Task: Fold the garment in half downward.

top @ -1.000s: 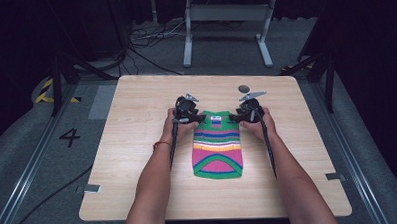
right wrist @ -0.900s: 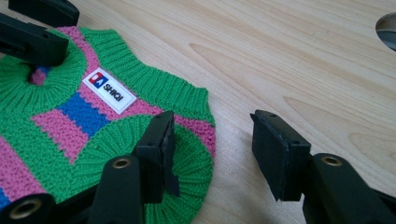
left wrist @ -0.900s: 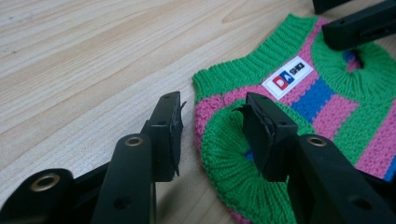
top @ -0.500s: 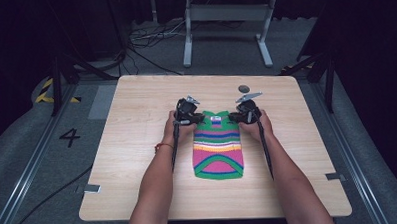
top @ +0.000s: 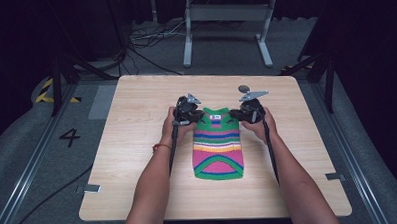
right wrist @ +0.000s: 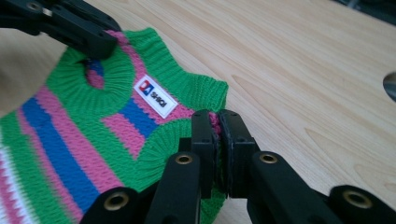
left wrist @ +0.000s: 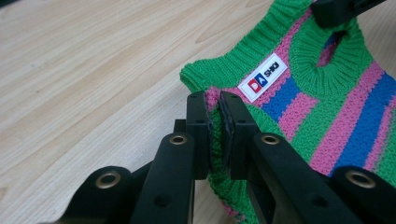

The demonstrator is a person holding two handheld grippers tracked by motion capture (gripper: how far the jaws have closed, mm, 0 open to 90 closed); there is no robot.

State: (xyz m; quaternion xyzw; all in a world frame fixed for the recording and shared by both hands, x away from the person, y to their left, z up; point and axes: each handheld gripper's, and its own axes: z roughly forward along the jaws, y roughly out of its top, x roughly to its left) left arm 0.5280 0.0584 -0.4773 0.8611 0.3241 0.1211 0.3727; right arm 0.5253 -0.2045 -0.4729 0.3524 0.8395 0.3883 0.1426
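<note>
A small knitted sweater (top: 218, 149) in green, pink, blue, yellow and white stripes lies flat at the middle of the table, neck end away from the person. My left gripper (top: 190, 111) is shut on its left shoulder; in the left gripper view the jaws pinch the green and pink knit (left wrist: 215, 135) beside the white label (left wrist: 262, 77). My right gripper (top: 246, 110) is shut on the right shoulder, and the right gripper view has the fabric (right wrist: 215, 140) squeezed between its jaws. The other gripper's black jaw (right wrist: 79, 29) shows at the far shoulder.
The light wooden table (top: 137, 124) has open room all round the sweater. A small dark round mark (top: 244, 89) sits behind the right gripper. Beyond the table's far edge stand a metal frame (top: 228, 21), cables and dark floor.
Both grippers have stayed at the sweater's shoulders; the hands shifted only slightly and the sweater lies as before.
</note>
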